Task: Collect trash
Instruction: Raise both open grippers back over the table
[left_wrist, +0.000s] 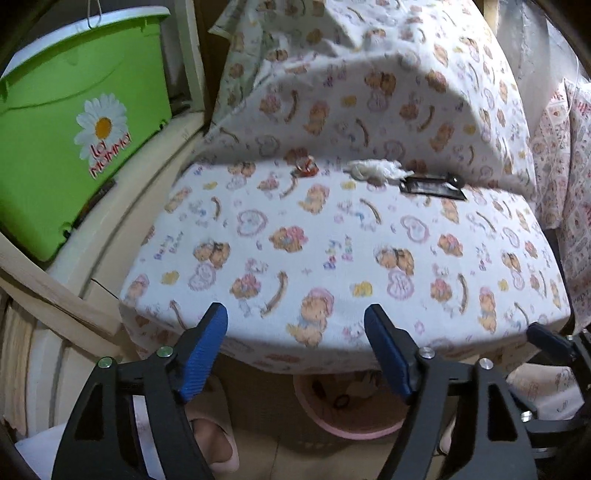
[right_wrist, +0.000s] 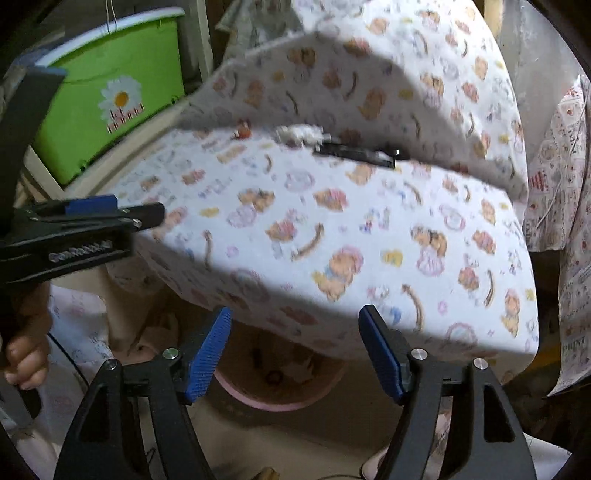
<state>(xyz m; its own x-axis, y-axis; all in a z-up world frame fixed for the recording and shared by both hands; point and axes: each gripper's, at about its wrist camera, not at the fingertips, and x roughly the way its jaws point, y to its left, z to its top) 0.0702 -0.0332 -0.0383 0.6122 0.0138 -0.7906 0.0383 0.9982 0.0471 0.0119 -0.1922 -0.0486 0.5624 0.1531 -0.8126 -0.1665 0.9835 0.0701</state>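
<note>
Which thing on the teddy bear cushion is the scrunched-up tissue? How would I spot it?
Find the seat cushion with the bear print, then follow it to the back crease where it meets the upright cushion. Three bits lie along that crease: the tissue is the middle one, white and fluffy, between a small red wrapper and a flat black packet.

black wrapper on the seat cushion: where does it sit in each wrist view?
Left wrist: black wrapper lies right of centre in the upper half, at the crease between seat and back cushions, just right of the white tissue wad.
Right wrist: black wrapper lies just right of centre, upper third, same crease, blurred.
Shared landmark: green bin with the daisy sticker, upper left in both.
</note>
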